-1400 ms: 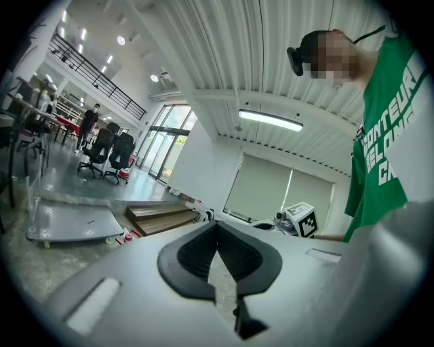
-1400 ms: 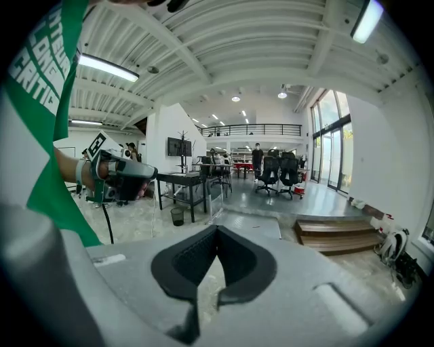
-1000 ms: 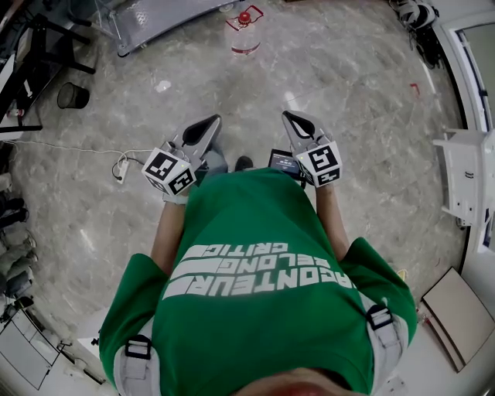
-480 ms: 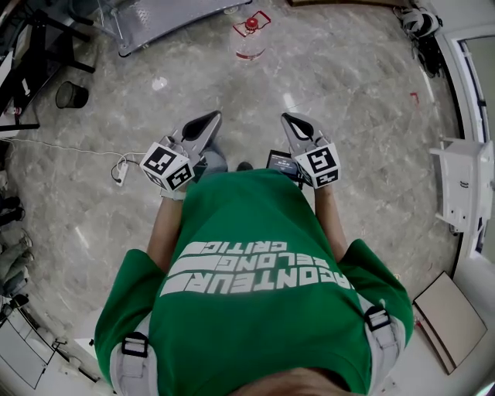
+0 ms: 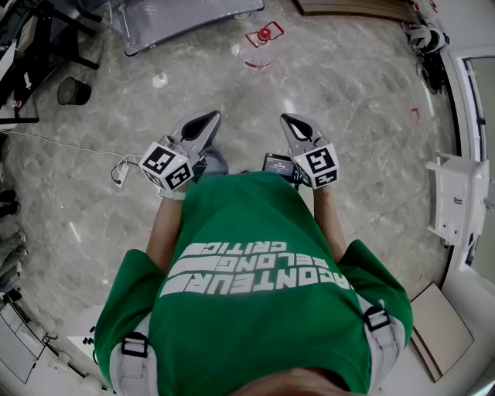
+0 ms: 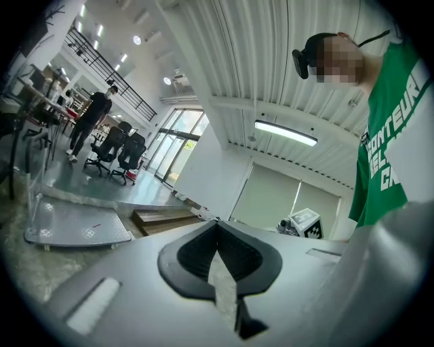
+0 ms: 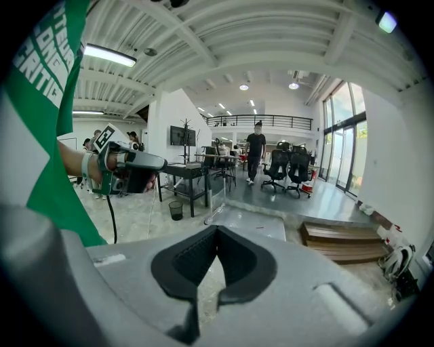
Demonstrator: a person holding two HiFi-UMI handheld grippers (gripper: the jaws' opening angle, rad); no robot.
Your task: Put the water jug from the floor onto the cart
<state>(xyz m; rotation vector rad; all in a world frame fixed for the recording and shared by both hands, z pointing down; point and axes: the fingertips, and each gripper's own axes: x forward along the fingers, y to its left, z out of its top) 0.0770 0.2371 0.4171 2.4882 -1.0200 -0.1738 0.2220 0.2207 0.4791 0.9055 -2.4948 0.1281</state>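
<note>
1. The jug [image 5: 261,48] stands on the floor at the top centre of the head view, well ahead of both grippers. Its clear body is hard to make out, but its red cap is plain.
2. The cart [image 5: 178,17], at upper left, is cut off by the top edge. The jug sits near its right end, and I cannot tell whether they touch.
3. The left gripper [image 5: 210,117] has its jaws clenched together with nothing between them.
4. The right gripper [image 5: 288,118] has its jaws pressed together too, and it is empty.
5. The green shirt [image 5: 255,271] fills the lower frame and hides the legs and the floor beneath.
</note>
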